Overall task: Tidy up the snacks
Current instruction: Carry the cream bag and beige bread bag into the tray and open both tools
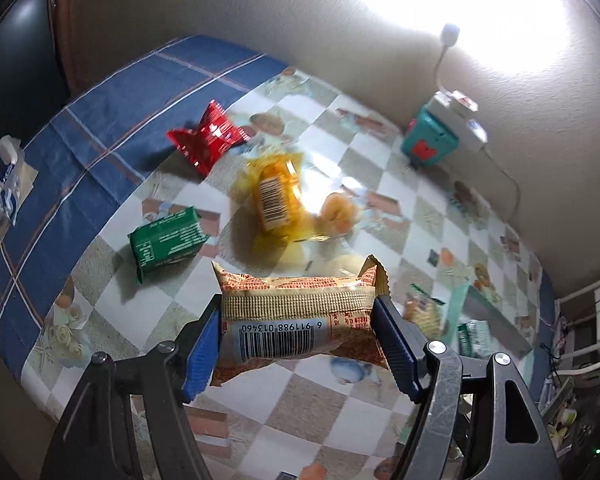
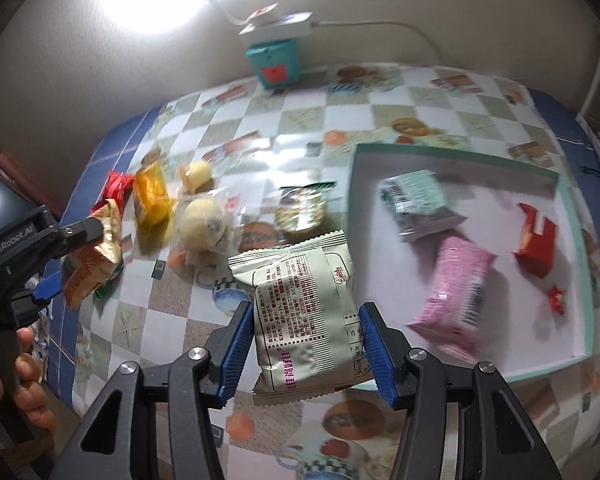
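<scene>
The task looks roughly half done: a shallow white tray with a teal rim (image 2: 572, 216) on the desk already holds a pink packet (image 2: 452, 300), a pale green packet (image 2: 416, 204) and a red packet (image 2: 536, 244), while a green box (image 1: 166, 238), an orange packet (image 1: 276, 196) and a red foil packet (image 1: 208, 138) lie loose. The left gripper (image 1: 298, 336) has its jaws clamped on a beige wrapped snack bar (image 1: 300, 312), lifted clear. The right gripper (image 2: 306, 344) grips a grey-green foil snack packet (image 2: 304, 312) just beside the tray.
</scene>
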Action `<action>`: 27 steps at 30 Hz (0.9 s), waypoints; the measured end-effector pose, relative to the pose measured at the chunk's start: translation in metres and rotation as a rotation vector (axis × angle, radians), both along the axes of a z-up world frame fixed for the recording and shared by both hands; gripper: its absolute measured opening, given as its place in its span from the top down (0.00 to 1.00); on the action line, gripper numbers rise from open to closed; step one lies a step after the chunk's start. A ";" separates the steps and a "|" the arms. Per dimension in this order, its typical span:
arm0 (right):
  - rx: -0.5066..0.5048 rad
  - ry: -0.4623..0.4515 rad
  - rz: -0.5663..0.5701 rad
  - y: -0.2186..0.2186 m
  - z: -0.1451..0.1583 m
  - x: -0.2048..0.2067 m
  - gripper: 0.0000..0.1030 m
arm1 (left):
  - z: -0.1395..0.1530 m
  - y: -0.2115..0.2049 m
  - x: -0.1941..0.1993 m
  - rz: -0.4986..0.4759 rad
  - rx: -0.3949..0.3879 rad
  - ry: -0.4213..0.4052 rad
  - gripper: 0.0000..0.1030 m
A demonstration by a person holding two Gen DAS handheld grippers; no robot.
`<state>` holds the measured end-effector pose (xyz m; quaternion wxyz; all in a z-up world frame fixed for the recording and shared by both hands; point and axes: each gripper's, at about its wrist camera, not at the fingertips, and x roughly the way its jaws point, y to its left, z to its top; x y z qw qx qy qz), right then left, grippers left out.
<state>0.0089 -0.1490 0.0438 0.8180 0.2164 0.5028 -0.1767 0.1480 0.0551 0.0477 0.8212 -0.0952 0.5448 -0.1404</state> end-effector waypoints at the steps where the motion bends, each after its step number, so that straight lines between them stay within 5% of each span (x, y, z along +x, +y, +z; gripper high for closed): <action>1: -0.006 -0.007 -0.014 -0.005 0.005 -0.005 0.45 | 0.003 -0.001 -0.002 -0.003 -0.009 -0.006 0.28; 27: 0.024 -0.098 -0.455 -0.165 0.031 -0.134 0.45 | 0.044 -0.110 -0.072 -0.200 -0.014 -0.095 0.28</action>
